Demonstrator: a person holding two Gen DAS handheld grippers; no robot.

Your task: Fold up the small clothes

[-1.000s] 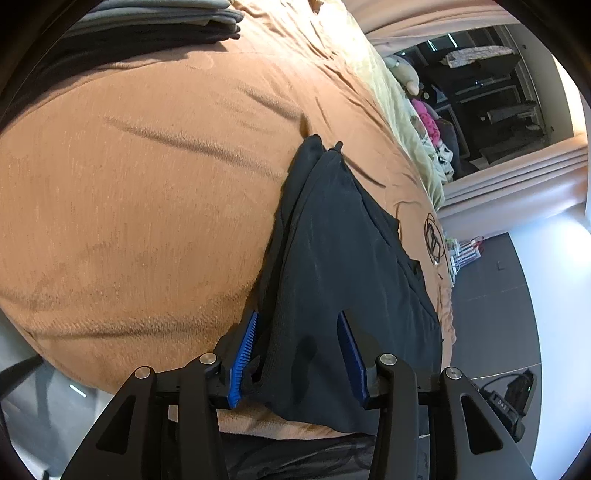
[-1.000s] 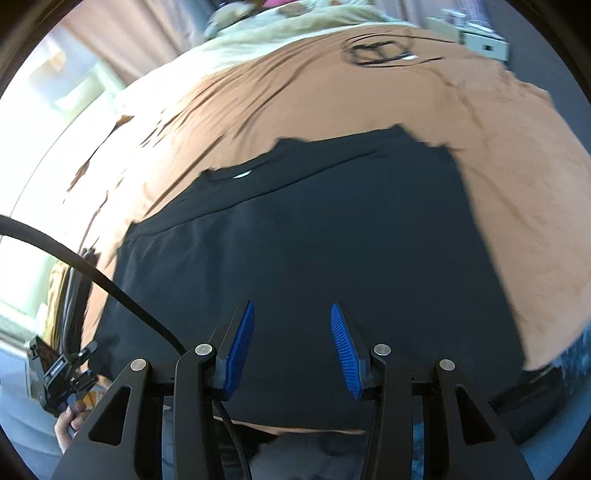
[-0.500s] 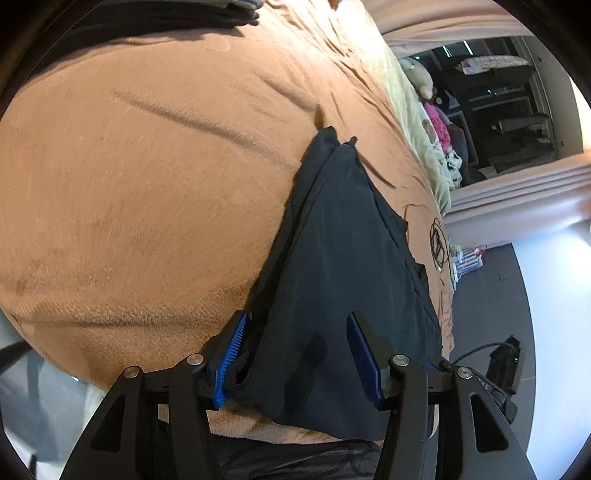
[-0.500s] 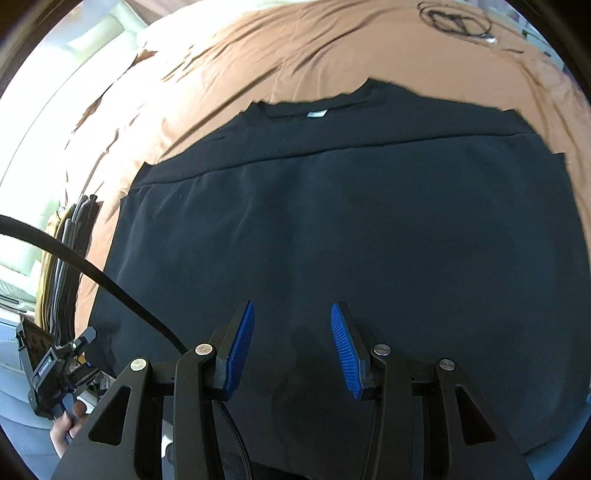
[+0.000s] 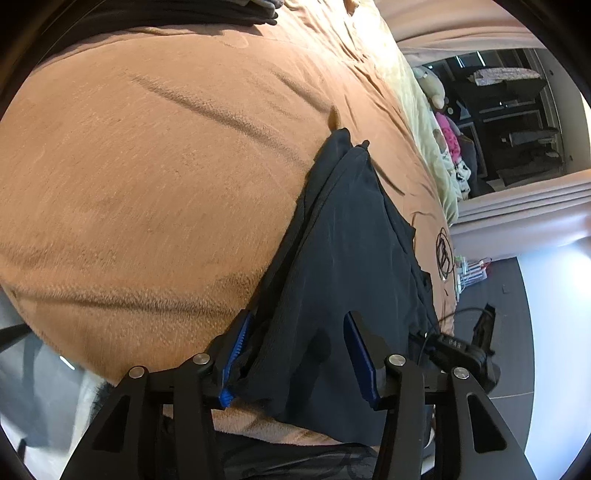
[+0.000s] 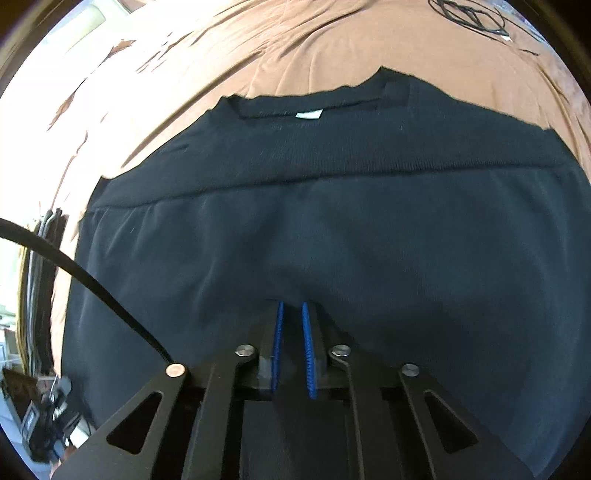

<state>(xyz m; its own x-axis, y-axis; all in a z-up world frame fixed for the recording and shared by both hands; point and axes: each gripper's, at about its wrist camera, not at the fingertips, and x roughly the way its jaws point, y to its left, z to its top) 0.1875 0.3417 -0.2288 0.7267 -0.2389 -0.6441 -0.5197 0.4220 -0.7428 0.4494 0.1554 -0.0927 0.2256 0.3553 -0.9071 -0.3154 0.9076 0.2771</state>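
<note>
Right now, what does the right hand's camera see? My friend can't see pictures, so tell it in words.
The right gripper has its blue jaws pinched nearly together on the near part of a black shirt. The shirt lies spread flat on a brown blanket, collar and white tag at the far side. A coiled black cable rests beyond it.

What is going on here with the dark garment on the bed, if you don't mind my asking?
A person is folding a black shirt spread on a brown blanket, with a hand-held gripper in each hand. The right hand-held gripper has just closed at the shirt's near hem, seemingly pinching the fabric. The left hand-held gripper stands open astride the shirt's side edge, its jaws easing inward but not yet clamped. The collar end lies flat.
</note>
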